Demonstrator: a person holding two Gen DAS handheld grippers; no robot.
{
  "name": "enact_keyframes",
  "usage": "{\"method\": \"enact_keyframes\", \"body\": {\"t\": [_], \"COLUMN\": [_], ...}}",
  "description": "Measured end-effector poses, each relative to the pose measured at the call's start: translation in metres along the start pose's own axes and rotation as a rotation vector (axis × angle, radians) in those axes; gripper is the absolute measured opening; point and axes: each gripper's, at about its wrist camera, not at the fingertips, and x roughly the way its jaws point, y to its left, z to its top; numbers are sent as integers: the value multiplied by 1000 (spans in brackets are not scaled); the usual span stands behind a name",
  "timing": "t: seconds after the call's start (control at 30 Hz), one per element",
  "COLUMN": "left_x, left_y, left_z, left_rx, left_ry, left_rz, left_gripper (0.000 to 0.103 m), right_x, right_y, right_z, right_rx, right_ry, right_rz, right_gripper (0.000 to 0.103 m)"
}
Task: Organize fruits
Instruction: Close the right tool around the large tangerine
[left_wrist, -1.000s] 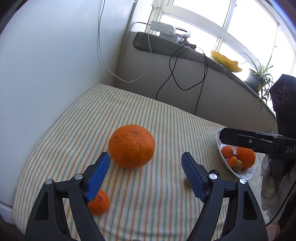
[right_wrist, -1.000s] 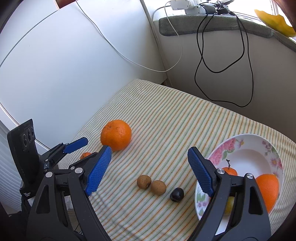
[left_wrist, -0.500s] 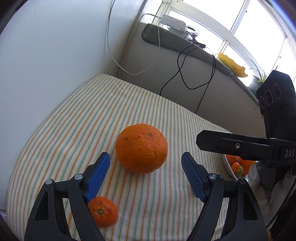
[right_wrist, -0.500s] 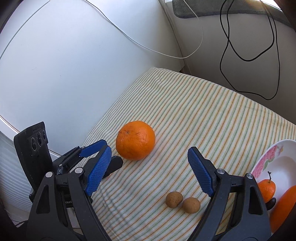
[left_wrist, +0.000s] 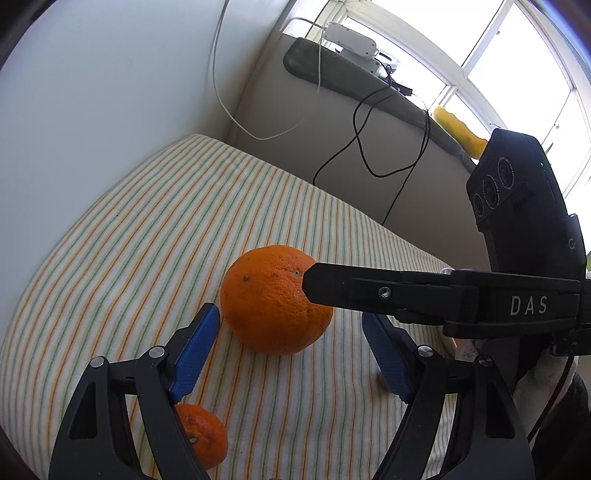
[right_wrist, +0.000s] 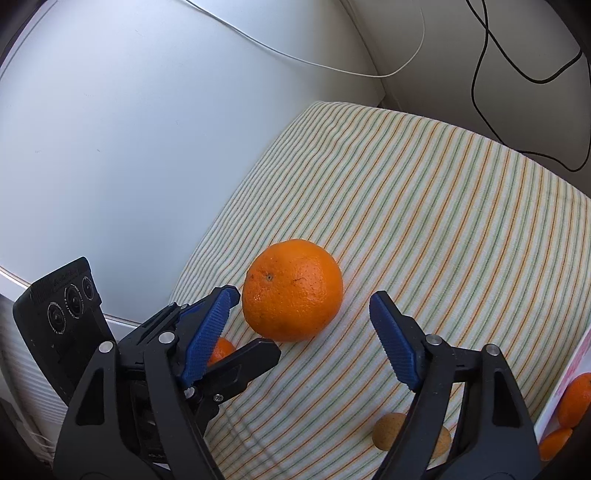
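Note:
A big orange lies on the striped cloth. My left gripper stands open, the orange just ahead of its blue pads and touching neither. My right gripper comes in from the right, its jaws closing with the orange between the tips; the pads are not pressing on it. One of its black fingers crosses in front of the orange. A small tangerine lies under the left gripper. Two small brown fruits sit near a flowered bowl holding orange fruit.
A white wall borders the cloth on the left. Black and white cables hang from a sill with a power strip at the back. The right gripper's black camera box fills the right side of the left wrist view.
My right gripper has swung left and down to the big orange, and its jaws have narrowed slightly. The bowl has slid to the right edge of its view. My left gripper edged closer.

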Motion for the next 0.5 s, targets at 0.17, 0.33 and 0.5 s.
{"method": "enact_keyframes", "body": {"t": [0.17,0.33,0.5], "left_x": [3,3,4], "left_y": [-1,-1,0], "left_z": [2,2,2], "left_rx": [3,9,11], "left_ry": [10,13,13], "left_rz": [-5,1,10], "left_gripper": [78,77,75], "right_x": [10,19,27], "right_y": [2,0,-2], "right_z": [5,10,12], "right_rx": [7,13,26], "right_ry": [11,26,45], "right_rz": [-16,-18,10], "right_gripper": [75,74,66]}}
